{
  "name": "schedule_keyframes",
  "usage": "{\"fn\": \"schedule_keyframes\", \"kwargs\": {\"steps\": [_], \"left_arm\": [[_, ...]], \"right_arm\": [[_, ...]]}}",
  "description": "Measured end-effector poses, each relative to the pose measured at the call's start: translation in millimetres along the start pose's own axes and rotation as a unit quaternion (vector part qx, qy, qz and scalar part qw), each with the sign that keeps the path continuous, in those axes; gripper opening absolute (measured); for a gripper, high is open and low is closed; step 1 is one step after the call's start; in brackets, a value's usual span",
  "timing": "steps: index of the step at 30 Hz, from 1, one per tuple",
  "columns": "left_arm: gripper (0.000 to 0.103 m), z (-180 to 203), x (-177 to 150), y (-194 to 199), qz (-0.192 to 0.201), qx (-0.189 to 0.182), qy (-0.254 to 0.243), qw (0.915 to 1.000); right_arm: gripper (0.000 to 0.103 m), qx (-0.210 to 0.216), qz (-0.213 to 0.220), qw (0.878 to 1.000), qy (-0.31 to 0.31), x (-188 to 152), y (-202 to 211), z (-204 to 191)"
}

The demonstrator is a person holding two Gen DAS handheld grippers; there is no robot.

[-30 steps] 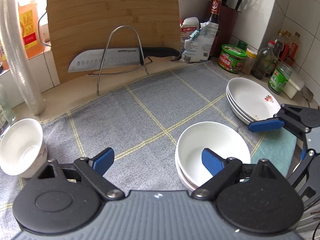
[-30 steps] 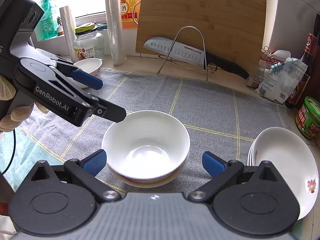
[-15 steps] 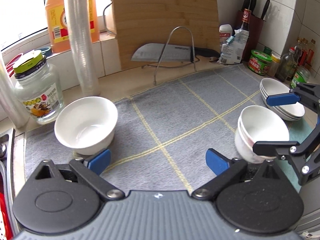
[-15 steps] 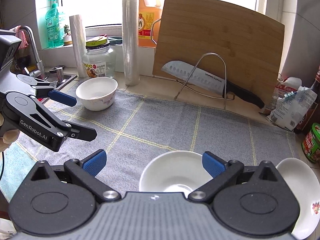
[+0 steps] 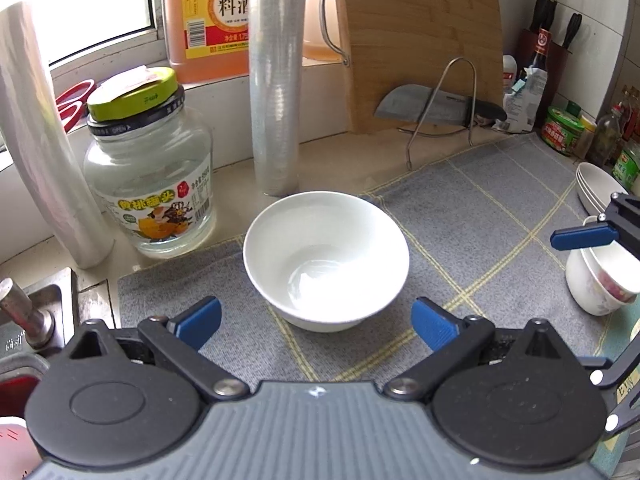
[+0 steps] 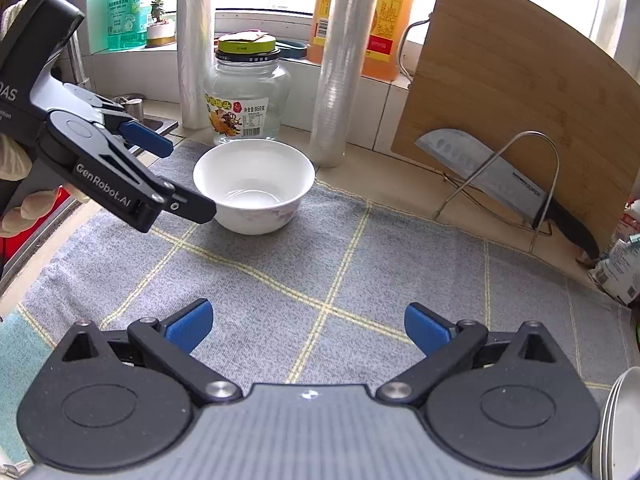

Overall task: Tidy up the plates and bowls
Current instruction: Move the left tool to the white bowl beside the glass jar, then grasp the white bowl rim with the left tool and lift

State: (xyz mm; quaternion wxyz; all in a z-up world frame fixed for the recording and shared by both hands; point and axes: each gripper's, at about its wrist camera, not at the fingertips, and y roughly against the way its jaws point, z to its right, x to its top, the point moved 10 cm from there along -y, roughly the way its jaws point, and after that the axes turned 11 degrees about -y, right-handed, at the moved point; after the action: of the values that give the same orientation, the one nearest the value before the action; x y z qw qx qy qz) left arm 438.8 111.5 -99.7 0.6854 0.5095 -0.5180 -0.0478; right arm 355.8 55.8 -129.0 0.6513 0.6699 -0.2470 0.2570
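Sitting right in front of the left gripper [image 5: 316, 322] now is the single white bowl [image 5: 326, 258], near the corner of the grey cloth [image 5: 460, 208], by the glass jar [image 5: 150, 176]. A second ago that bowl was far off to the side. The jaws are wide apart and hold nothing. The right gripper [image 6: 306, 328] is open too, over bare cloth. The stacked bowls [image 5: 600, 280] now sit far right.

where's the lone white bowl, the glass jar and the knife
lone white bowl [image 5: 326, 256], left wrist view, inner wall
glass jar [image 5: 150, 176], left wrist view, glass body above the label
knife [image 6: 480, 168], right wrist view, flat of the blade
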Motion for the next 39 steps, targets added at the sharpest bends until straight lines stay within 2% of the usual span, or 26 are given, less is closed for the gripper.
{"fn": "schedule_keyframes", "kwargs": {"steps": [8,16,28,32,36,39], "left_arm": [[0.101,-10,16,-23,0.000,-0.010,-0.012,0.9999],[0.101,-20,18,-38,-0.013,-0.017,-0.012,0.9997],[0.099,-27,21,-53,-0.028,-0.024,-0.012,0.9993],[0.094,-23,27,-55,-0.025,-0.037,-0.014,0.9989],[0.079,-17,32,-59,-0.032,-0.051,-0.023,0.9979],[0.075,-16,33,-60,-0.034,-0.054,-0.031,0.9974]], "right_arm": [[0.103,0.023,-0.009,1.000,0.002,17,-41,-13],[0.103,0.051,-0.007,0.999,0.002,34,-75,-31],[0.103,0.058,0.001,0.998,0.010,52,-110,-43],[0.103,0.062,0.005,0.998,0.014,53,-113,-45],[0.102,0.063,0.012,0.998,0.024,52,-110,-47],[0.101,0.062,0.016,0.998,0.025,52,-109,-47]]}}
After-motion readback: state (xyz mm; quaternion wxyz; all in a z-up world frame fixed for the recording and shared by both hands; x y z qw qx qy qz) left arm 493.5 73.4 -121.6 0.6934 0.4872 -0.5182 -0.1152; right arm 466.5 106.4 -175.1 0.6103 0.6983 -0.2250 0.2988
